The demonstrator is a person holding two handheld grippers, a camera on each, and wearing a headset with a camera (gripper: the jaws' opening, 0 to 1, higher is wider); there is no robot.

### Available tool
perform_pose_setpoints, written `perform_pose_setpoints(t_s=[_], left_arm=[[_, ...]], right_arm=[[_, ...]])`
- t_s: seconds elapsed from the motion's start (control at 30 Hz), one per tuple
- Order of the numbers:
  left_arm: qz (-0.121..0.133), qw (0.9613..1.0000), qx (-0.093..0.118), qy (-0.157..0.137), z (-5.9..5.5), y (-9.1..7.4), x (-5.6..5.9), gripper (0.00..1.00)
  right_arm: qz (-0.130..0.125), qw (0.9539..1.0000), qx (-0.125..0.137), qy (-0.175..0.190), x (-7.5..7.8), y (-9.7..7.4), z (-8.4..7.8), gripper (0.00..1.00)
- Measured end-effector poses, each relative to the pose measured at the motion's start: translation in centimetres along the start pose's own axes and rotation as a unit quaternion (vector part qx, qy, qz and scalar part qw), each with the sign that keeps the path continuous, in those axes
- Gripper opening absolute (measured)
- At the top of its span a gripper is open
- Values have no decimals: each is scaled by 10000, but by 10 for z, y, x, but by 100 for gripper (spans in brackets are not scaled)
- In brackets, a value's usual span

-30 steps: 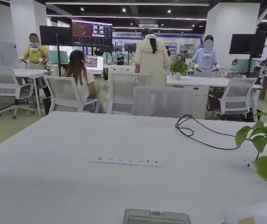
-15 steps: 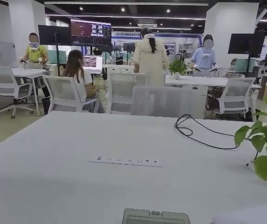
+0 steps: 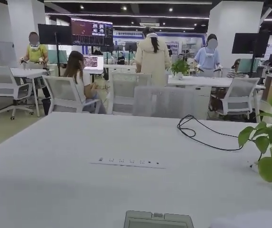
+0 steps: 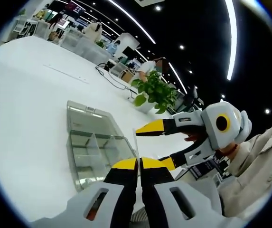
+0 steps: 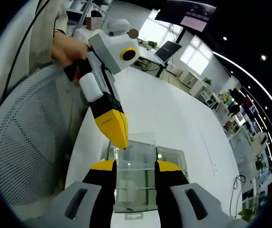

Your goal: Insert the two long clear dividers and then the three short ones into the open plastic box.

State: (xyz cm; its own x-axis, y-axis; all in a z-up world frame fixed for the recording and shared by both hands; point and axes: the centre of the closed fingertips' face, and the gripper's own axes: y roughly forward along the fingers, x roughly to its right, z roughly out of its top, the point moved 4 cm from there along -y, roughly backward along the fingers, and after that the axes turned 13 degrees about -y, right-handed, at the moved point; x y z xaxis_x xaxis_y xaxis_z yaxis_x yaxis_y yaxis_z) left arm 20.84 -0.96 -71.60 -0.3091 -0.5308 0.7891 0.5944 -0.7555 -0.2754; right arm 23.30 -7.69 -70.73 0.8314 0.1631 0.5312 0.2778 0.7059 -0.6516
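The clear plastic box (image 4: 86,110) lies open on the white table, and clear dividers (image 4: 95,142) stand inside it. Its far edge (image 3: 158,219) peeks in at the bottom of the head view. My left gripper (image 4: 138,164) is shut just above the box's near corner, and I see nothing between its yellow tips. My right gripper (image 4: 147,145) reaches in from the right with its jaws apart. In the right gripper view, my right gripper (image 5: 136,166) is open over the box (image 5: 136,194), while the left gripper (image 5: 121,141) points down at the box's near rim.
A flush power strip (image 3: 127,163) sits mid-table, and a black cable (image 3: 197,133) loops at the far right. A leafy plant (image 3: 267,142) stands at the table's right edge. A mesh chair back (image 5: 31,142) is close by. Several people and chairs are beyond the table.
The head camera has shifted slightly. A pale shape at the lower right edge has sunk lower. Nothing on the table has moved.
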Motion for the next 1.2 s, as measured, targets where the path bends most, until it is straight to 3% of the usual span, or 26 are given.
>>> perform_pose_setpoints(t_s=[0.37,0.43,0.6,0.7,0.87,1.03,1.17,1.2], left_arm=[[-8,9999,68,-103,4,-2,2,0],[79,9999,17,123,5,-2,1,0],[292,9955,-233,876,4,-4,-4,0],[348,9881,-474,1421,1,-5,-5,0],[131,9792,-706,1898,-5,-4,0,0],[194,9627,-1138,2445,-15,-5,-3,0],[39,9506,-1351,2795,-22,-3,1,0],[-3,9444,-1426,2962,-24,-3,2,0]], right_arm=[[-129,9998,31,-155,4,-2,2,34],[-117,9998,13,-163,5,-2,1,34],[2,9992,193,350,6,-6,0,35],[106,9973,347,645,5,-9,0,35],[351,9926,569,1015,2,-11,4,35],[526,9904,646,1100,-1,-13,4,35],[891,9856,727,1243,-10,-14,3,35],[966,9850,734,1228,-12,-14,3,34]])
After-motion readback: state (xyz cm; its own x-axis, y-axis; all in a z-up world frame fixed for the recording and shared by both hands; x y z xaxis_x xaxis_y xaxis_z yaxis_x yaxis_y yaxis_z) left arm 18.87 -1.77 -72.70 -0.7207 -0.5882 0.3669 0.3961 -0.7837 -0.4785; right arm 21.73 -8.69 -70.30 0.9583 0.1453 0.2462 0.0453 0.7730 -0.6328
